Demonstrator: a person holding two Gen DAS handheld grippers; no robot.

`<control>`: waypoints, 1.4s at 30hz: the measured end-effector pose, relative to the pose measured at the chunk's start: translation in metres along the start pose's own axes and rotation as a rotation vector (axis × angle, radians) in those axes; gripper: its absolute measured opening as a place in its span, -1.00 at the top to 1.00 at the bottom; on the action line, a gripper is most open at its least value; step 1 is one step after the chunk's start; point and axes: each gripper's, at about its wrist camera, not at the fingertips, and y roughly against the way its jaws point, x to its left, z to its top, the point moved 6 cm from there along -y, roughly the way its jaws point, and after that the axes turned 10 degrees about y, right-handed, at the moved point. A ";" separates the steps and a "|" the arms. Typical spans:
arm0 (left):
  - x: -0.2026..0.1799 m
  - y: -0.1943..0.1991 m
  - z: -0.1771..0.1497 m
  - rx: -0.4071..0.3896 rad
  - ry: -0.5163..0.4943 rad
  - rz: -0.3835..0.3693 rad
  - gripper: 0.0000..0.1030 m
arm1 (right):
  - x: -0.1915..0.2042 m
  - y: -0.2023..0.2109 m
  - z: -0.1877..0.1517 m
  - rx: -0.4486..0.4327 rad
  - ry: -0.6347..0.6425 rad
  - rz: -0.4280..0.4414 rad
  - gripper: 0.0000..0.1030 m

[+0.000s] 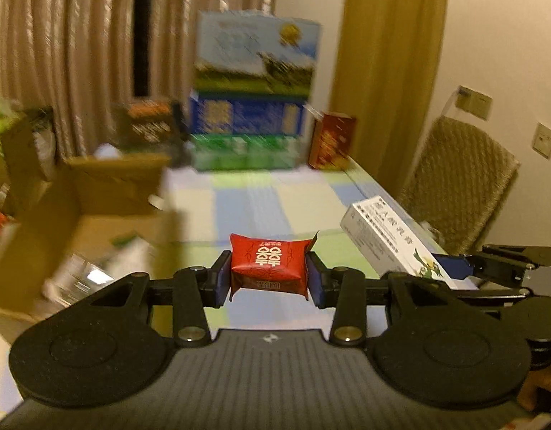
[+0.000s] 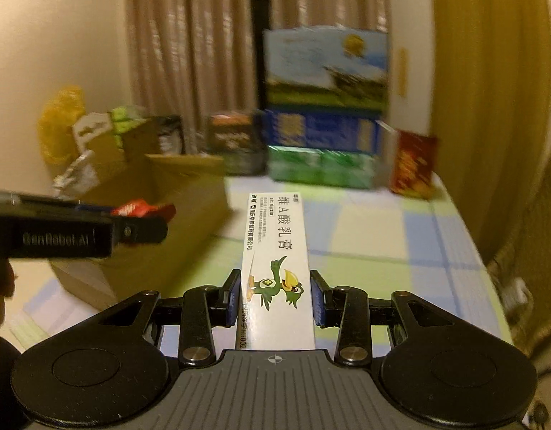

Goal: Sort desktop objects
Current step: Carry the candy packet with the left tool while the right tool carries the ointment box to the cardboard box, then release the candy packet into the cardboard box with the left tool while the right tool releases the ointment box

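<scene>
The left gripper (image 1: 269, 275) is pinching a small red wrapped packet (image 1: 269, 267) between its two blue pads, one pad pressed to each end, so the packet sits crosswise right at the fingertips and clear of the surface (image 1: 246, 193) below. The right gripper (image 2: 274, 295) is clamped on the near end of a long white ointment box (image 2: 275, 251) printed with a green cartoon bird; the box runs straight out ahead of the fingers, its far end pointing toward the back of the checked cloth.

From the left wrist, the white box shows off to the right, held up at a slant, with the blue tip of the right gripper at its lower end. An open cardboard box (image 1: 78, 222) stands just to the left of the packet, with loose items blurred inside it. From the right wrist, the left gripper comes in from the left edge as a dark bar, the red packet (image 2: 142, 209) at its tip hanging over the cardboard box's open top; that height over the box is not something the left view makes clear.

Farther back, both views show a stack of cartons (image 1: 253, 93), blue and green, against the curtains (image 1: 71, 46), with a small red box (image 1: 332, 141) beside them. Only the left view takes in the wicker chair (image 1: 454, 179) at the surface's right edge; only the right shows a yellow bag (image 2: 60, 125) behind the cardboard box.
</scene>
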 end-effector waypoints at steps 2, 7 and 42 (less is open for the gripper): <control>0.020 0.011 0.015 -0.016 -0.017 0.036 0.28 | 0.017 -0.006 0.017 -0.023 0.020 0.030 0.31; 0.077 0.030 0.034 -0.028 -0.042 0.131 0.28 | 0.059 -0.028 0.051 -0.054 0.060 0.102 0.31; 0.242 -0.027 0.020 0.070 0.075 0.198 -0.33 | 0.149 -0.183 0.090 0.046 0.097 0.235 0.31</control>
